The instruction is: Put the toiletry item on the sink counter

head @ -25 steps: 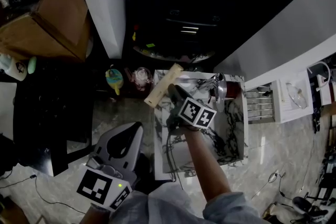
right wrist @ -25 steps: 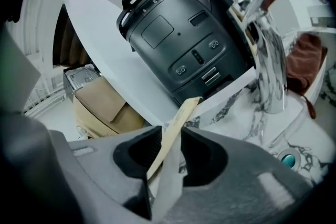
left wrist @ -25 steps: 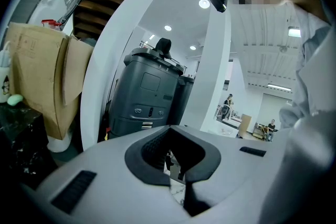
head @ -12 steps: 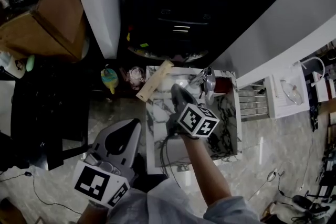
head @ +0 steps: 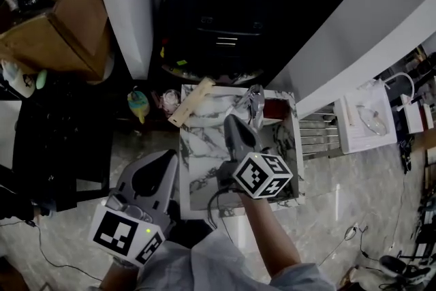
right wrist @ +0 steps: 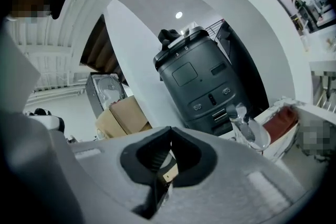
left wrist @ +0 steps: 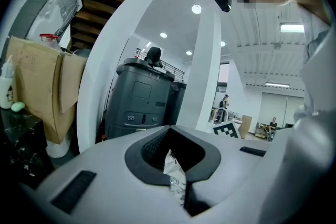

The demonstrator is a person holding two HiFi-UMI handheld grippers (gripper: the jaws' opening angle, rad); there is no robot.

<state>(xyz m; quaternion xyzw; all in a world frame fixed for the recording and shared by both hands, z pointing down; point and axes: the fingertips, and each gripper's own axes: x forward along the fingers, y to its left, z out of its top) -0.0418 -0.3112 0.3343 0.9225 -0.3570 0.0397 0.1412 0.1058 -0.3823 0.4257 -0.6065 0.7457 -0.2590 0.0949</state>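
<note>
A long beige toiletry box (head: 193, 101) lies across the far left corner of the small marble sink counter (head: 204, 167), one end over the edge. My right gripper (head: 230, 120) hovers above the counter's middle, shut and empty, its tip a short way back from the box. In the right gripper view the jaws (right wrist: 170, 129) meet, and a bit of the beige box (right wrist: 169, 170) shows through the gap behind them. My left gripper (head: 165, 157) hangs off the counter's left side, also shut and empty; in the left gripper view (left wrist: 169, 131) marble shows through its gap.
A chrome faucet (head: 256, 102) and a red item (head: 276, 109) stand at the counter's far right. A dark machine (head: 231, 10) and a white pillar (head: 129, 3) rise behind. A cardboard box (head: 54, 31) sits far left, a small colourful bottle (head: 138, 104) on the floor.
My right gripper has lifted and drawn back from the beige box, which stays on the counter's corner. My left gripper has drifted slightly up.
</note>
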